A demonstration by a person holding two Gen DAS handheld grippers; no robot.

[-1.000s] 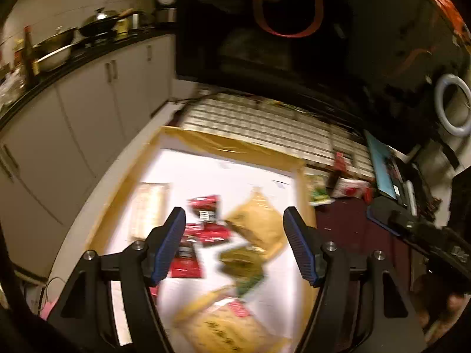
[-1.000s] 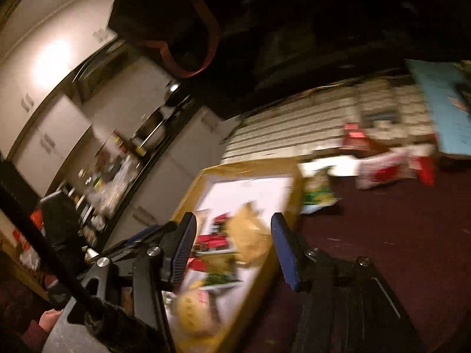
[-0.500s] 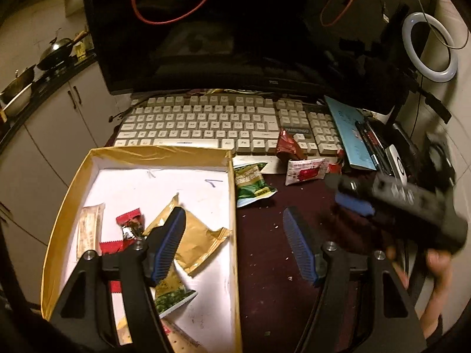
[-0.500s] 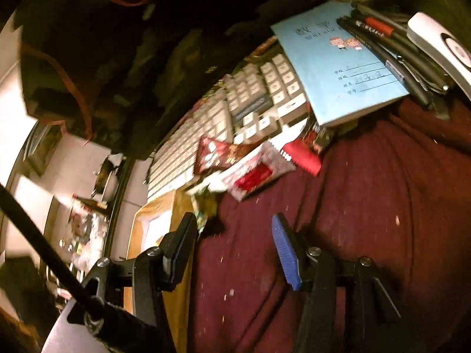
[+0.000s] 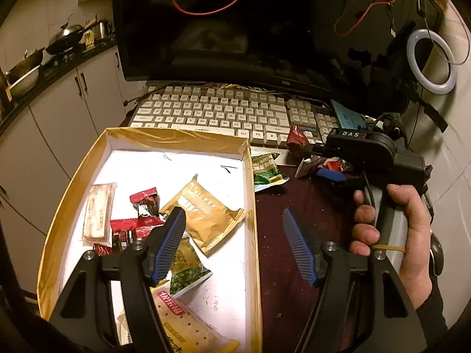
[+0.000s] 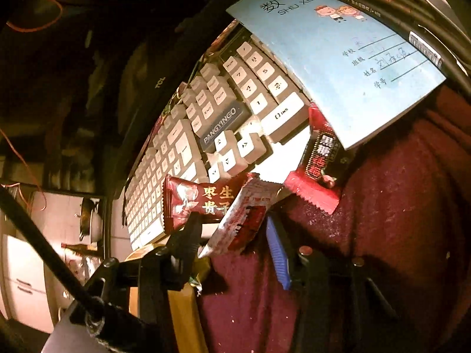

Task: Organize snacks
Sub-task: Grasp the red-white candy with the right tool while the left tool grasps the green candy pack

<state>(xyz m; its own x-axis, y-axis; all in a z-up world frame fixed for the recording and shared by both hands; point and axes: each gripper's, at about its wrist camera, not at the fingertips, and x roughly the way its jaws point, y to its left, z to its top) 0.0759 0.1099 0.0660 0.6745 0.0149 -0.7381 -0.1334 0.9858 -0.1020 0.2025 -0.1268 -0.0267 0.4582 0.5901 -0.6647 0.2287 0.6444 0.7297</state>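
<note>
Glossy foil snack wrappers point(image 5: 203, 211) lie in a matt cardboard box point(image 5: 176, 139); the maroon tablecloth point(image 6: 397, 220) looks like rough fabric.

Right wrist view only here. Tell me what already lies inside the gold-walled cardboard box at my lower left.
Observer: A gold foil packet lies mid-floor in the gold-walled cardboard box, with small red wrappers left of it.
Operator: Report the left gripper.
Observer: The left gripper hovers above the box's right wall, jaws open, nothing between them.
Operator: Check outside that wall.
Observer: A green snack packet lies on the dark red cloth beside the wall, near the beige keyboard.
</note>
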